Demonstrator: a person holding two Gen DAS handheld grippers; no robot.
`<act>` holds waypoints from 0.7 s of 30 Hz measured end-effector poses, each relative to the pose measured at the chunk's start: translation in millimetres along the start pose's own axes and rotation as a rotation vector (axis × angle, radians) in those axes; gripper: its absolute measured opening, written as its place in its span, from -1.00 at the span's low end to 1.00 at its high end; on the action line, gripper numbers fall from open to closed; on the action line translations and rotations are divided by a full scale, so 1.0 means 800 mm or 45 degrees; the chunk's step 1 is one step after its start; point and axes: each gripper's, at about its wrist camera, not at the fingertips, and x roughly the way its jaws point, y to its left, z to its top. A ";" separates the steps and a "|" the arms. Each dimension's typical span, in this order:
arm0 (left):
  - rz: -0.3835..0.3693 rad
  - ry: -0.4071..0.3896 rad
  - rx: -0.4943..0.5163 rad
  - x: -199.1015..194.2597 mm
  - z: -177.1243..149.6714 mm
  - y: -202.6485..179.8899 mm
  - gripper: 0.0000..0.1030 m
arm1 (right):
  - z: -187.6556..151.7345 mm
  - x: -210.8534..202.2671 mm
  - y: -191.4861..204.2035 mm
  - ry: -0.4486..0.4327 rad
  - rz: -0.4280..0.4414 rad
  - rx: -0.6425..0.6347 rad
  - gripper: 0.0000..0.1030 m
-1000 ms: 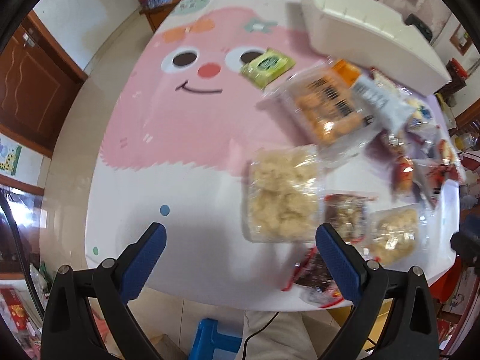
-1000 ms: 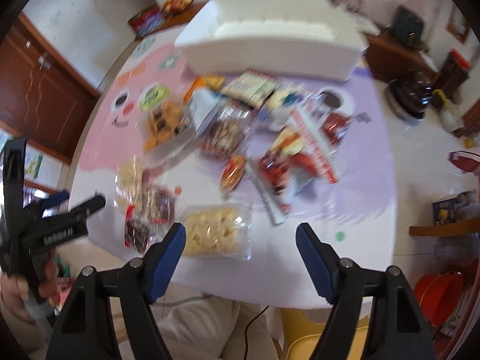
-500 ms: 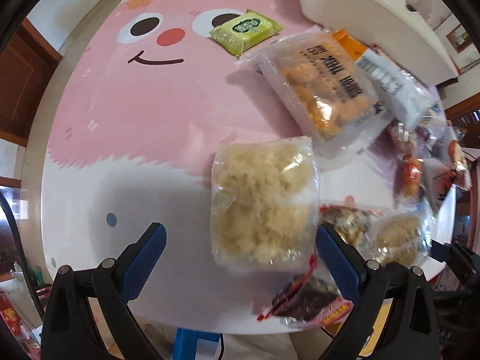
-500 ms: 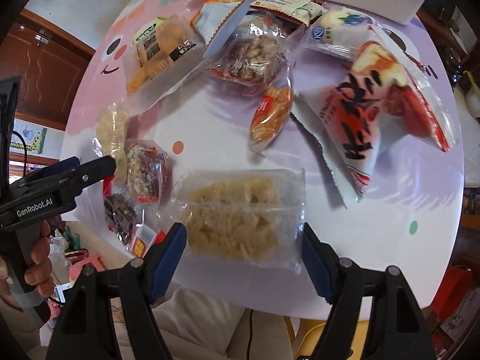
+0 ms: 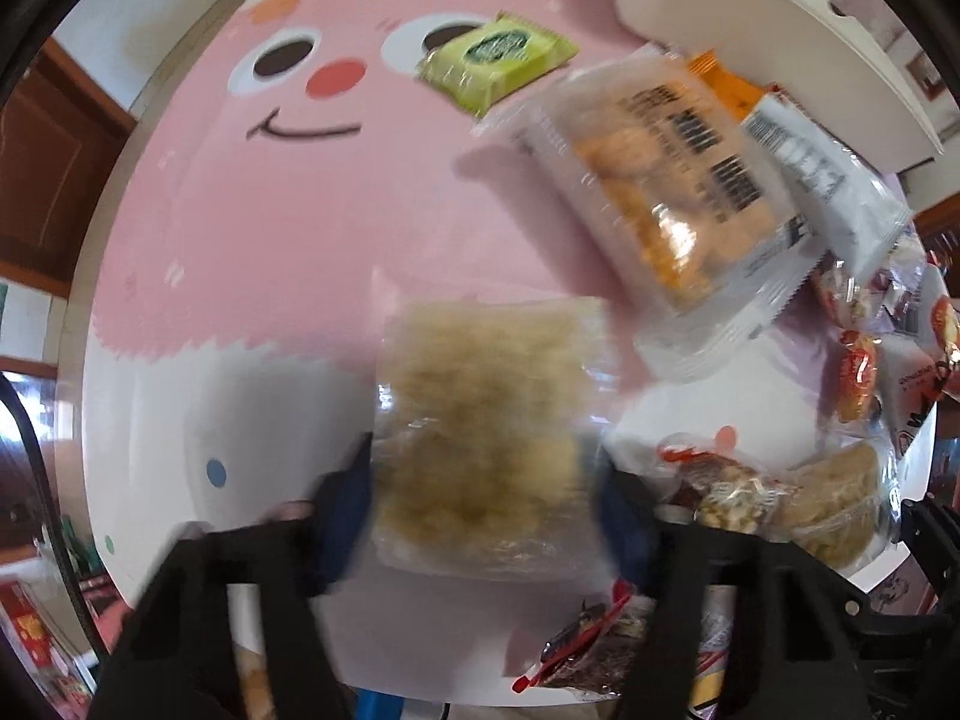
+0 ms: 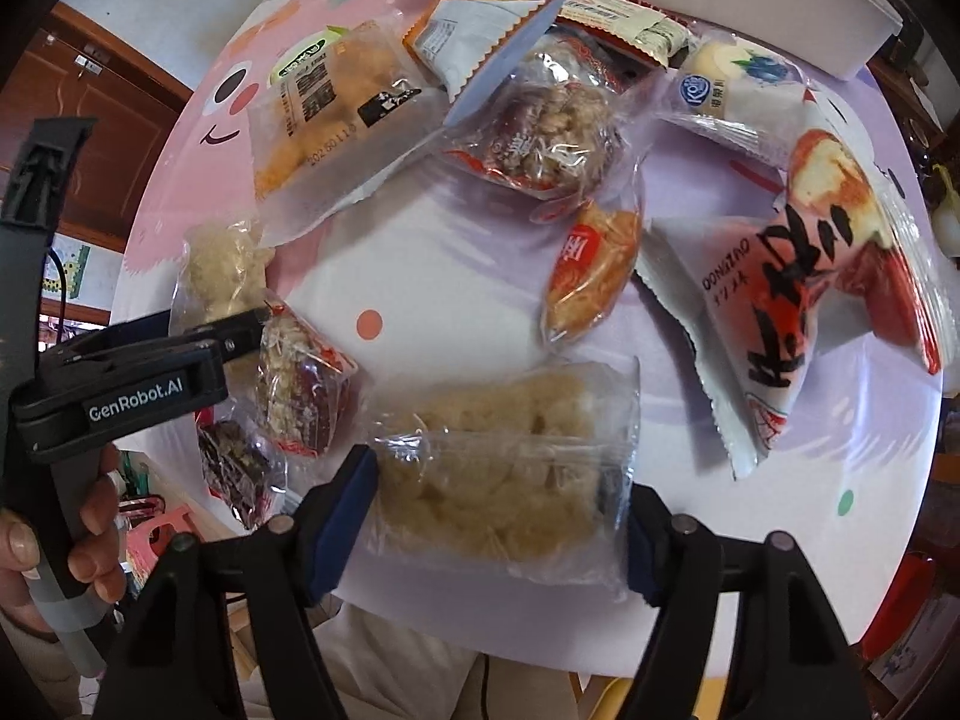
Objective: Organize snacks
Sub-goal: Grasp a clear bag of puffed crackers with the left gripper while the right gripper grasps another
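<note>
Two clear packets of pale puffed crisps lie near the front edge of the round table [image 5: 240,252]. My left gripper [image 5: 486,510] points straight down over one crisp packet [image 5: 486,408]. Its blue pads touch the wrapper's two sides and the jaws are closing; the view is blurred. My right gripper [image 6: 498,522] straddles the other crisp packet [image 6: 504,456], jaws closing, pads at the wrapper's edges without squeezing it. The left-hand packet [image 6: 222,264] also shows in the right wrist view, partly under the left tool.
A white bin [image 5: 780,12] stands at the far edge. Loose snacks lie around: a green packet [image 5: 498,63], an orange cracker bag [image 5: 672,180], nut-and-date packets [image 6: 300,384], a small orange packet [image 6: 591,270], a big red-and-white bag [image 6: 810,276]. A hand [image 6: 90,516] grips the left tool.
Both grippers have come down close to the table, each over its own pale crisp packet. The left jaws have narrowed sharply onto the wrapper; the right jaws have narrowed a little.
</note>
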 end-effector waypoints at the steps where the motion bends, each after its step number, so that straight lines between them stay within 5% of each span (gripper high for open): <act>1: 0.009 -0.002 0.007 -0.001 0.003 -0.001 0.12 | 0.000 -0.002 0.001 -0.010 0.004 -0.002 0.30; 6: 0.028 -0.033 0.008 -0.021 0.005 -0.011 -0.14 | 0.003 -0.021 0.012 -0.061 -0.028 -0.060 0.03; 11: 0.037 -0.071 -0.012 -0.056 0.010 0.001 -0.20 | 0.010 -0.034 -0.001 -0.105 -0.038 -0.053 -0.11; 21: 0.003 -0.226 0.039 -0.131 0.041 -0.028 -0.21 | 0.017 -0.103 -0.024 -0.228 -0.029 -0.037 -0.12</act>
